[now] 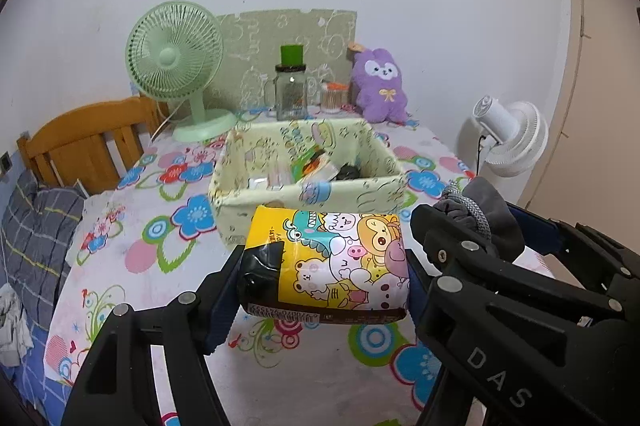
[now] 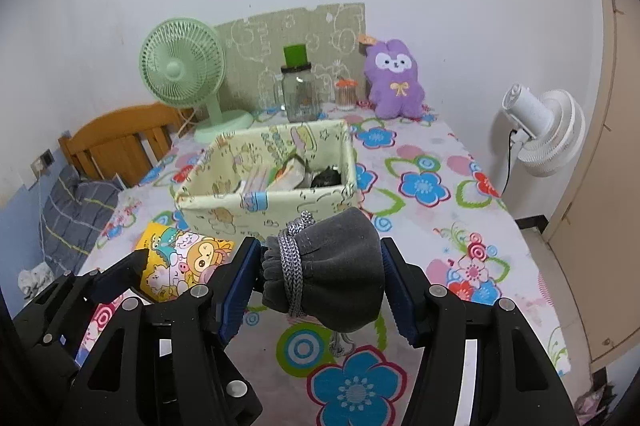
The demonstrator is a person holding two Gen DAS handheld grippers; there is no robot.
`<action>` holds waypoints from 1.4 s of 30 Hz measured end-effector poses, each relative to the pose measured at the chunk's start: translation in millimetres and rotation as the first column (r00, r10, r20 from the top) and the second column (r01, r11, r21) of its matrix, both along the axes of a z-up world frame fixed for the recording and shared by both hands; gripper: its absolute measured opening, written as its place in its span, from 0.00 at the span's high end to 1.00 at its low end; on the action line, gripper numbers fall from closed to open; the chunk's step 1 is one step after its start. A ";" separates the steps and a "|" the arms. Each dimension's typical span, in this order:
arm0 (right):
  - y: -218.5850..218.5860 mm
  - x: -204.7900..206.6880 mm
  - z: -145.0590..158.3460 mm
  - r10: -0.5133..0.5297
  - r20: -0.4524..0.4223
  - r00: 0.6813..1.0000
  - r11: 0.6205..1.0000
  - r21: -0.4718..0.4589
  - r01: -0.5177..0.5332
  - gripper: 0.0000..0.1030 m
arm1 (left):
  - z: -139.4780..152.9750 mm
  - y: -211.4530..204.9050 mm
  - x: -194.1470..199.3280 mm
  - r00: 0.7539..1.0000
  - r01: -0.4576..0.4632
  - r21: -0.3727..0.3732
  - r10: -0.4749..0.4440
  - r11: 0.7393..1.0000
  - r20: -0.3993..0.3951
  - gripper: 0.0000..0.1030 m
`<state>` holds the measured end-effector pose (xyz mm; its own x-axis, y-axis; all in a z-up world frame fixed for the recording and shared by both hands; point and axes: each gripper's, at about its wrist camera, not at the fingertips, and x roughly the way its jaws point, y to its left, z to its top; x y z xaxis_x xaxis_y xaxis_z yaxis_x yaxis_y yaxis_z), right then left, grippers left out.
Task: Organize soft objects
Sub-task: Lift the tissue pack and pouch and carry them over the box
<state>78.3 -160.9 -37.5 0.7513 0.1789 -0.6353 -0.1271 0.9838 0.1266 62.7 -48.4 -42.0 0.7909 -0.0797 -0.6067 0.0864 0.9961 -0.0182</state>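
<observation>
Clearly, the only writing easy to read was "DAS", in pale letters on the black body of the right gripper (image 1: 452, 222) where it crossed the left wrist view. The left gripper (image 1: 324, 274) was clamped on a yellow tissue pack (image 1: 332, 262) printed with cartoon animals; a barcode strip and small characters ran along the pack's edges, too small to read. The right gripper was clamped on a grey pouch (image 2: 340, 274) tied with a silvery braided cord (image 2: 292, 266). Both were held above the flowered tablecloth (image 2: 440, 226), just in front of the pale green fabric box (image 1: 304, 181), which already held several small items. The box carried printed lettering, too distorted to make out.

The right wrist view alone showed the pouch whole, gripped from both sides, with the tissue pack off to its left. Only the left wrist view showed the pack's full cartoon face.
</observation>
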 end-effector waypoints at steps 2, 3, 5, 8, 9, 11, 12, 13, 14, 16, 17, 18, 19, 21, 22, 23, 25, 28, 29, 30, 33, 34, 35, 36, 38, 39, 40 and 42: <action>-4.0 -2.0 5.8 -0.004 0.012 1.000 1.000 0.001 0.004 0.39 | 5.4 -3.2 -0.8 1.000 0.003 0.001 -0.003 1.000 0.008 0.27; -5.5 -2.5 8.1 -0.005 0.016 1.000 1.000 0.003 0.005 0.39 | 7.7 -4.2 -1.3 1.000 0.004 0.002 -0.005 1.000 0.012 0.27; -8.7 -4.1 13.3 -0.008 0.026 1.000 1.000 0.005 0.008 0.39 | 12.9 -7.4 -2.2 1.000 0.008 0.005 -0.009 1.000 0.020 0.27; -13.0 -4.5 21.0 -0.010 0.038 0.999 1.000 0.009 0.009 0.39 | 19.6 -10.5 -1.8 0.999 0.012 0.009 -0.013 1.000 0.030 0.27; -13.6 -3.9 22.6 -0.011 0.040 0.999 1.000 0.010 0.011 0.39 | 21.6 -11.2 -2.1 0.999 0.012 0.011 -0.013 1.000 0.034 0.27; -14.9 -3.5 27.0 -0.010 0.048 0.999 1.000 0.011 0.009 0.39 | 26.3 -12.3 -1.6 0.999 0.011 0.014 -0.012 1.000 0.043 0.27; -15.2 -3.2 28.9 -0.010 0.052 0.999 1.000 0.013 0.009 0.39 | 27.8 -12.7 -1.5 0.999 0.012 0.014 -0.013 1.000 0.045 0.27; -15.5 -3.4 30.6 -0.010 0.055 0.998 1.000 0.014 0.009 0.39 | 29.5 -13.3 -0.7 0.999 0.014 0.014 -0.014 1.000 0.047 0.27; -15.7 -2.8 32.9 -0.010 0.059 0.998 1.000 0.016 0.009 0.39 | 31.5 -13.4 0.5 0.999 0.015 0.015 -0.015 1.000 0.051 0.27; -16.1 -2.1 36.3 -0.010 0.067 0.998 1.000 0.020 0.008 0.39 | 34.5 -14.4 2.7 0.998 0.015 0.017 -0.016 1.000 0.057 0.27; -16.4 -1.3 37.8 -0.009 0.070 0.997 1.000 0.023 0.008 0.39 | 35.7 -14.7 3.8 0.998 0.015 0.018 -0.016 1.000 0.059 0.27; -16.8 0.1 39.3 -0.009 0.072 0.997 1.000 0.026 0.007 0.39 | 36.9 -14.9 5.4 0.998 0.016 0.017 -0.017 1.000 0.061 0.27; -16.9 1.3 40.3 -0.009 0.074 0.997 1.000 0.027 0.007 0.39 | 37.4 -14.9 6.6 0.998 0.016 0.018 -0.018 1.000 0.062 0.27; -17.5 4.4 42.2 -0.011 0.079 0.997 1.000 0.026 0.009 0.39 | 38.7 -15.0 10.3 0.998 0.016 0.019 -0.018 1.000 0.066 0.27; -17.6 5.9 42.7 -0.011 0.080 0.997 1.000 0.026 0.009 0.39 | 39.2 -15.1 11.8 0.998 0.017 0.020 -0.018 1.000 0.067 0.27; -17.4 7.9 43.3 -0.011 0.081 0.997 1.000 0.026 0.009 0.39 | 39.9 -14.8 14.5 0.998 0.016 0.021 -0.017 1.000 0.068 0.27; -17.3 12.8 44.0 -0.012 0.081 0.997 1.000 0.027 0.010 0.39 | 41.0 -14.3 18.8 0.998 0.014 0.022 -0.016 1.000 0.069 0.27; -15.8 19.9 45.1 -0.010 0.081 0.997 1.000 0.029 0.007 0.39 | 42.5 -12.1 26.5 0.998 0.011 0.021 -0.013 1.000 0.069 0.27; -15.2 22.8 45.4 -0.008 0.082 0.997 1.000 0.030 0.005 0.39 | 43.0 -11.6 28.8 0.998 0.010 0.023 -0.011 1.000 0.069 0.27; -14.4 26.0 45.9 -0.006 0.083 0.997 1.000 0.031 0.003 0.39 | 43.4 -11.2 30.8 0.997 0.009 0.024 -0.010 1.000 0.070 0.27; -12.9 34.4 46.7 0.000 0.086 0.996 0.999 0.032 -0.003 0.39 | 44.5 -10.2 39.0 0.997 0.007 0.029 -0.009 1.000 0.072 0.27; -12.0 37.6 47.1 0.001 0.087 0.996 0.999 0.032 -0.004 0.39 | 44.8 -10.9 40.9 0.997 0.010 0.031 -0.012 0.999 0.072 0.27; -10.2 41.0 47.1 0.005 0.088 0.996 1.000 0.030 -0.008 0.39 | 45.0 -12.2 43.9 0.997 0.010 0.036 -0.013 0.999 0.076 0.27; -8.2 44.0 47.3 0.007 0.090 0.996 1.000 0.027 -0.009 0.39 | 45.4 -11.7 46.2 0.997 0.007 0.040 -0.010 0.999 0.080 0.27; -7.6 49.9 47.1 0.006 0.091 0.996 1.000 0.029 -0.009 0.39 | 45.7 -10.4 51.2 0.996 0.004 0.046 -0.008 0.999 0.085 0.27; -7.1 52.6 46.7 0.006 0.089 0.996 1.000 0.029 -0.009 0.39 | 45.7 -9.8 54.4 0.996 0.003 0.048 -0.007 0.999 0.085 0.27; -6.5 55.7 46.1 0.007 0.087 0.996 0.999 0.032 -0.010 0.39 | 45.2 -9.3 57.9 0.997 0.003 0.049 -0.007 0.999 0.083 0.27; -5.2 61.7 44.5 0.008 0.084 0.996 0.999 0.032 -0.011 0.39 | 44.3 -8.2 62.6 0.997 0.003 0.049 -0.006 0.999 0.080 0.27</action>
<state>140.1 -166.1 6.9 0.7998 0.2056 -0.5639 -0.1476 0.9780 0.1472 125.3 -56.5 2.3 0.8366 -0.0553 -0.5450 0.0902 0.9952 0.0374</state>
